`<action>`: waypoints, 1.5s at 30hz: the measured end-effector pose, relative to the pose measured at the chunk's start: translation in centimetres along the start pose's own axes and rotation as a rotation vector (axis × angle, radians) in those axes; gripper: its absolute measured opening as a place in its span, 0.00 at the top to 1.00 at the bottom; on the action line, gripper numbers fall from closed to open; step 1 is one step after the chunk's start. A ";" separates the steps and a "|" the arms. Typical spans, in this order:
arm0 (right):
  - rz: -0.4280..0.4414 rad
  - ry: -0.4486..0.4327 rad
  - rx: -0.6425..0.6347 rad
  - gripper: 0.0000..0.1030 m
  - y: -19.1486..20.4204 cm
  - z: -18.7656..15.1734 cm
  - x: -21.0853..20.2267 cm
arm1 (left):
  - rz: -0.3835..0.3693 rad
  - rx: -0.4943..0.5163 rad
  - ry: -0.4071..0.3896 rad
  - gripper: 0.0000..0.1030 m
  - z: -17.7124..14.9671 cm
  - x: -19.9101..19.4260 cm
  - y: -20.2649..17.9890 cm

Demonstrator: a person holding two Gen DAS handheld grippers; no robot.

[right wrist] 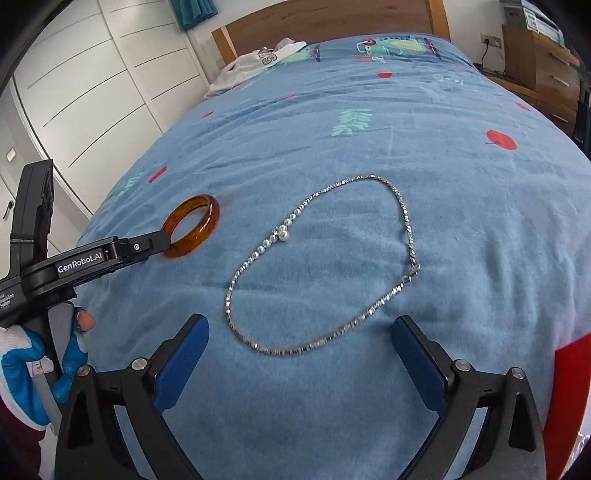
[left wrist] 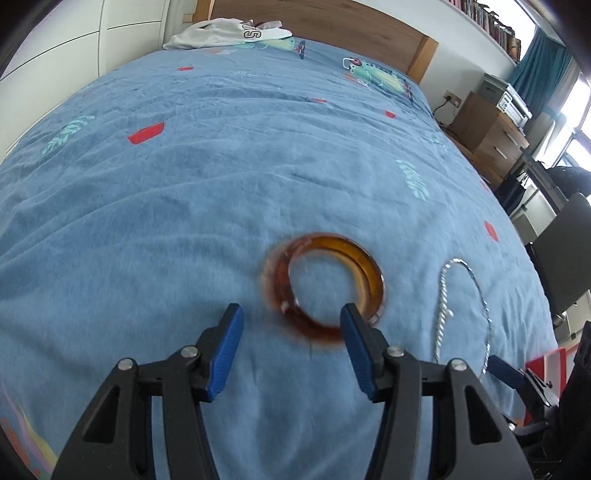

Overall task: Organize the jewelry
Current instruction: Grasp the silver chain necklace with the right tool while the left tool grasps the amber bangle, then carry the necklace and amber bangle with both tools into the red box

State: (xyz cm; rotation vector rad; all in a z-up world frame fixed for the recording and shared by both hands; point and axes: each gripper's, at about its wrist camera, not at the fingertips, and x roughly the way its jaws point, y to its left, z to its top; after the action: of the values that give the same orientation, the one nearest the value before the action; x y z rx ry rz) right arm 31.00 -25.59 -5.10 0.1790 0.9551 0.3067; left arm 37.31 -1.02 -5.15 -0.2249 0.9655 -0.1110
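Blue fingers [left wrist: 229,350] of the left gripper [left wrist: 291,314] sit closest to the left wrist camera, and they are spread apart with nothing pinched between them. Just past their tips lies a brown see-through bangle [left wrist: 325,284] on the blue bed cover [left wrist: 184,184]. One blue finger tip covers a bit of the bangle's near edge, but I cannot tell if it touches it. The bangle looks blurry in this view. To its right on the cover lies a silver necklace [left wrist: 465,306], and a bit of the right gripper [left wrist: 506,373] peeks in at the lower right corner.

From the right wrist camera, the right gripper [right wrist: 301,332] also has its blue fingers [right wrist: 184,354] spread wide, with nothing held. The necklace [right wrist: 321,266] lies in a big open loop on the bed cover [right wrist: 461,221], with its near curve between the two finger tips and a round pearl on its left side. The bangle [right wrist: 194,225] lies to the left of the necklace, apart from it. The left gripper [right wrist: 140,249] reaches in from the left side, and its black tip is right at the bangle's edge. A hand [right wrist: 44,354] in a blue and white glove holds that gripper's handle.

Far up the bed a white piece of clothing [right wrist: 255,62] lies by the wooden headboard [right wrist: 325,22]. White cupboard doors [right wrist: 92,92] stand on the left, and a wooden chest of drawers [right wrist: 546,70] stands on the right.
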 end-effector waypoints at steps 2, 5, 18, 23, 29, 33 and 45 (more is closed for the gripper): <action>0.004 -0.005 0.003 0.04 0.1 0.8 0.8 | 0.017 0.005 0.009 0.49 0.7 1.0 0.1; 0.016 -0.009 0.007 0.04 0.1 1.9 2.0 | 0.047 0.026 0.016 0.49 1.3 2.0 0.0; 0.003 -0.002 -0.096 0.47 2.2 3.0 4.0 | 0.146 0.050 -0.015 0.87 1.6 2.7 0.7; 0.048 0.008 -0.059 0.88 1.8 2.5 3.6 | 0.152 0.031 -0.023 0.89 1.3 1.8 1.6; 0.121 0.012 -0.002 0.94 2.3 1.1 2.3 | 0.155 0.033 -0.033 0.90 0.6 -0.2 1.9; 0.168 -0.010 0.025 0.94 3.0 0.1 0.3 | 0.159 0.037 -0.046 0.90 0.2 -2.1 1.7; 0.243 -0.112 0.079 0.94 4.2 -1.6 -8.0 | 0.147 0.087 -0.093 0.90 -1.6 -9.1 -1.1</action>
State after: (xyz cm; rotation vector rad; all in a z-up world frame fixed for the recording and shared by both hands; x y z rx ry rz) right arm 24.64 -24.31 1.33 0.3830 0.8352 0.4778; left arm 30.85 -0.55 1.56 -0.0778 0.8800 -0.0070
